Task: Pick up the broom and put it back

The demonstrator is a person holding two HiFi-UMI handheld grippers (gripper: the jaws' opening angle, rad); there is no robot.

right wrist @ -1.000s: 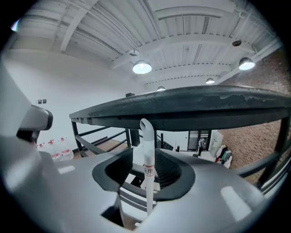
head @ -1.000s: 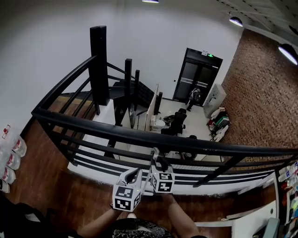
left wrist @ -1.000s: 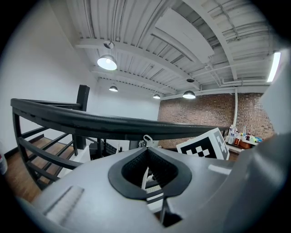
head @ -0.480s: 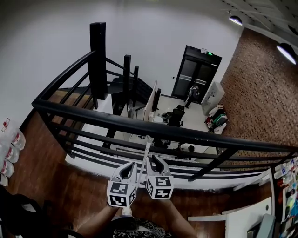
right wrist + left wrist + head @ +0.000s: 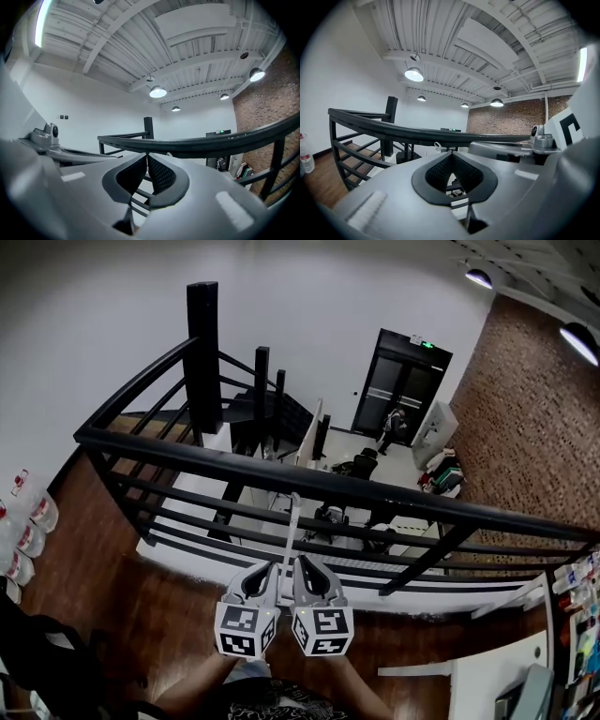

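Several pale plastic bottles with red-and-white labels [image 5: 26, 526] stand at the far left edge of the head view, on a dark wooden floor [image 5: 159, 615]. A black metal railing [image 5: 187, 458] crosses the frame from left to right. Low and just left of centre, the left gripper [image 5: 267, 573] points toward the railing, its ribbed dark pads [image 5: 438, 171] pressed together at the tips with nothing between them. Just right of it, a thin pale broom handle [image 5: 291, 531] rises from behind the grippers, slightly tilted, and its top end lies across the railing's top bar. Neither tool clamps it. Beside the handle, the right gripper [image 5: 305, 566] has just been closing its jaws, which now meet at the tips on nothing. In the upper right are a black double door [image 5: 403, 381] and a red brick wall [image 5: 534, 418].
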